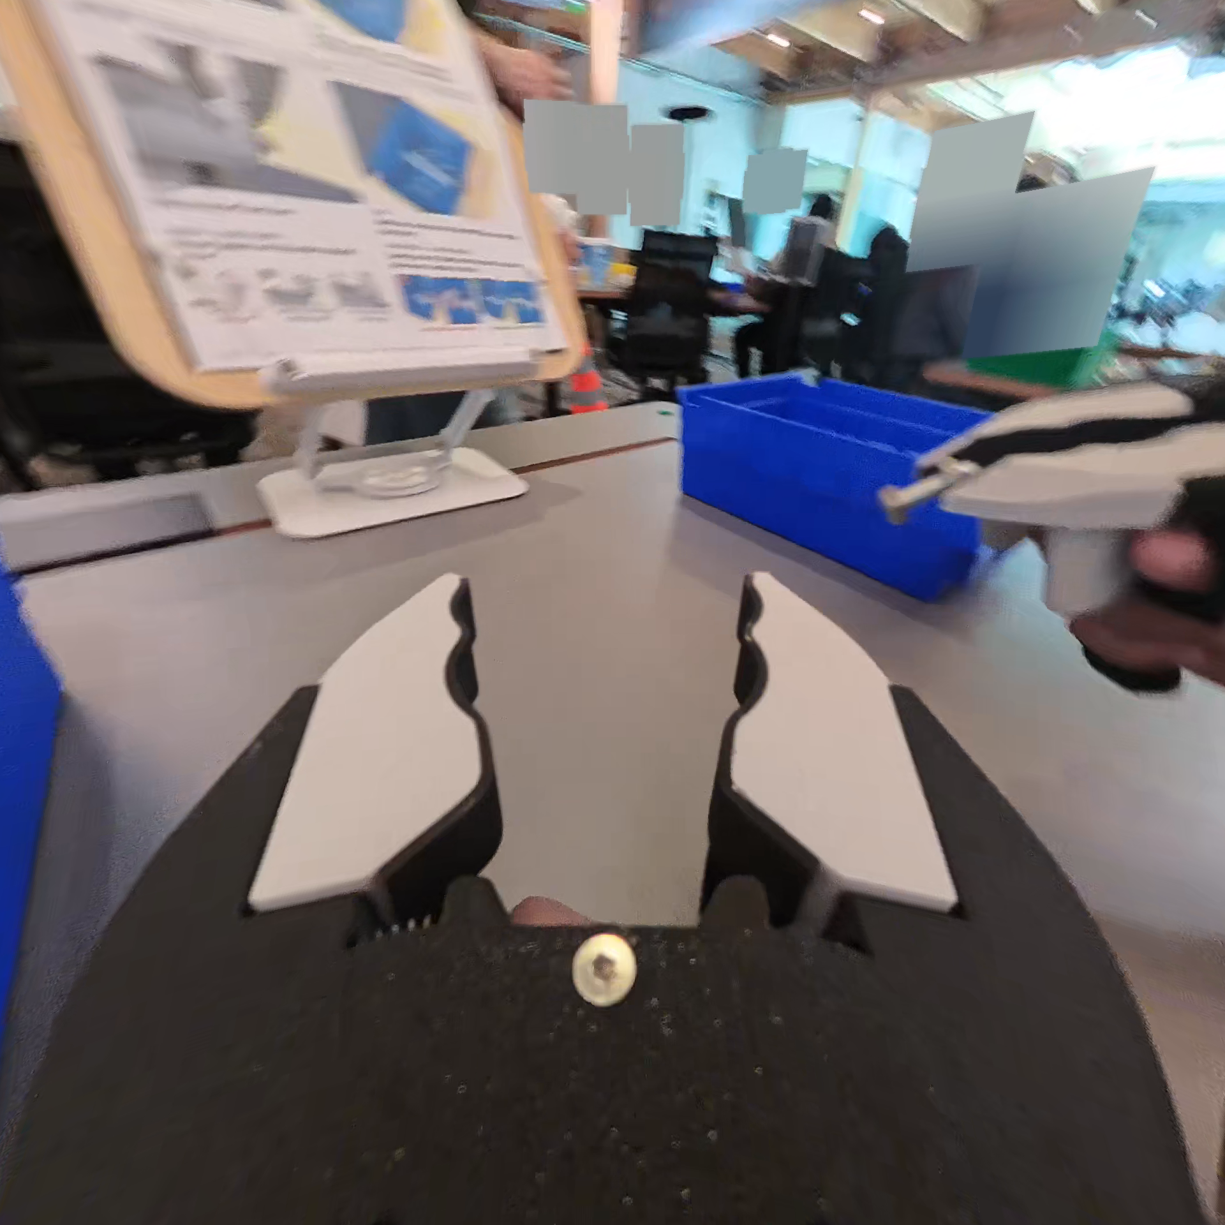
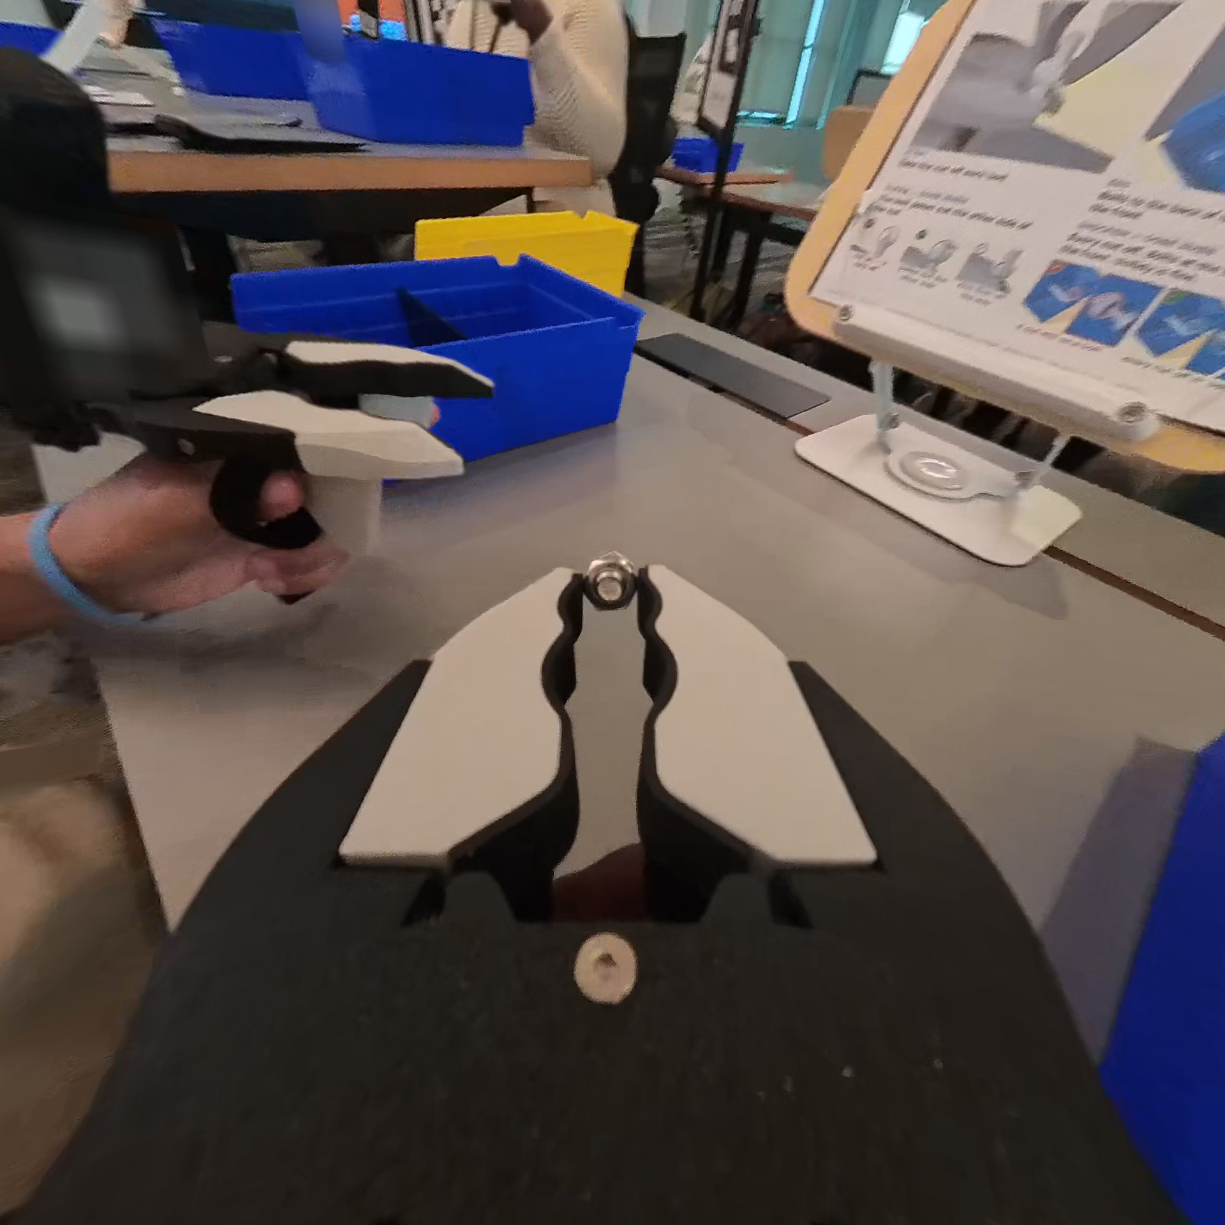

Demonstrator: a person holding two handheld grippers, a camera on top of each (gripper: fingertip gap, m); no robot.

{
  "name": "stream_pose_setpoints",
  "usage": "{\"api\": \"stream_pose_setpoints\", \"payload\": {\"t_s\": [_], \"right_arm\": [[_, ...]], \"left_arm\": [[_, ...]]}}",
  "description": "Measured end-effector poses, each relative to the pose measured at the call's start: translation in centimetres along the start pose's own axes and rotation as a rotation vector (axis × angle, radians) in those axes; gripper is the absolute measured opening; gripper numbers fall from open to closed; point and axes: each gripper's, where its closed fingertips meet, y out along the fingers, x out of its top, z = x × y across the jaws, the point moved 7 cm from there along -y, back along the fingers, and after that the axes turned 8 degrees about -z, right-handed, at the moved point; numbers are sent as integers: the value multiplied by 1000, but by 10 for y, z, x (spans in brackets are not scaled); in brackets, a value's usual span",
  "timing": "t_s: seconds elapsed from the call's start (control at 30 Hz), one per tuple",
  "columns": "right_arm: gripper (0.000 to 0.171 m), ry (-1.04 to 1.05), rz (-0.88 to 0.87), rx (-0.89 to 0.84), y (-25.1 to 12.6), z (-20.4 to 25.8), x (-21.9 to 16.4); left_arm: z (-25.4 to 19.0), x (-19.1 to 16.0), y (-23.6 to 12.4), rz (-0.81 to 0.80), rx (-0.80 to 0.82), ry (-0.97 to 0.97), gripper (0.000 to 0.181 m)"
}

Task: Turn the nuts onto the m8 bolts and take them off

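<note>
Left claw (image 1: 606, 590) gapes wide, level, holding nothing. Right claw (image 2: 610, 578) is pinched nearly closed at its tips, its hand (image 1: 1153, 596) at three o'clock.

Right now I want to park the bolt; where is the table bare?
The grey table is bare ahead of the right gripper, between the divided blue bin and the stand's white base. It gets crowded left, where the left gripper hangs by that bin. The bolt is pinched in the right fingertips.
</note>
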Motion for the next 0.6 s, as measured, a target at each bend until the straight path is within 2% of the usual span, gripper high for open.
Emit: {"api": "stream_pose_setpoints", "payload": {"t_s": [0.13, 0.23, 0.6], "right_arm": [[15, -23, -34, -250, -12, 0, -18], [15, 29, -55, -291, -17, 3, -27], [15, 40, -71, -335, -27, -1, -31]], "left_arm": [[15, -14, -11, -22, 203, -41, 84], [11, -14, -17, -17, 257, -5, 84], [7, -17, -17, 3, 232, 7, 81]]}}
